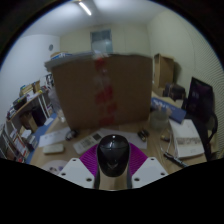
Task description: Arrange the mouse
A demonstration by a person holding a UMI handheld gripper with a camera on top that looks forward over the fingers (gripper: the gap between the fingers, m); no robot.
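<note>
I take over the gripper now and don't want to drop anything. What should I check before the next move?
1. Mouse between the fingers: ok.
2. Both pads pressing on the mouse: ok, as far as the view shows.
3. Mouse centred in the gripper: ok.
4. Desk spot below for setting it down: cannot tell, hidden by the mouse.
5. Cardboard box ahead, apart from the fingers: ok.
</note>
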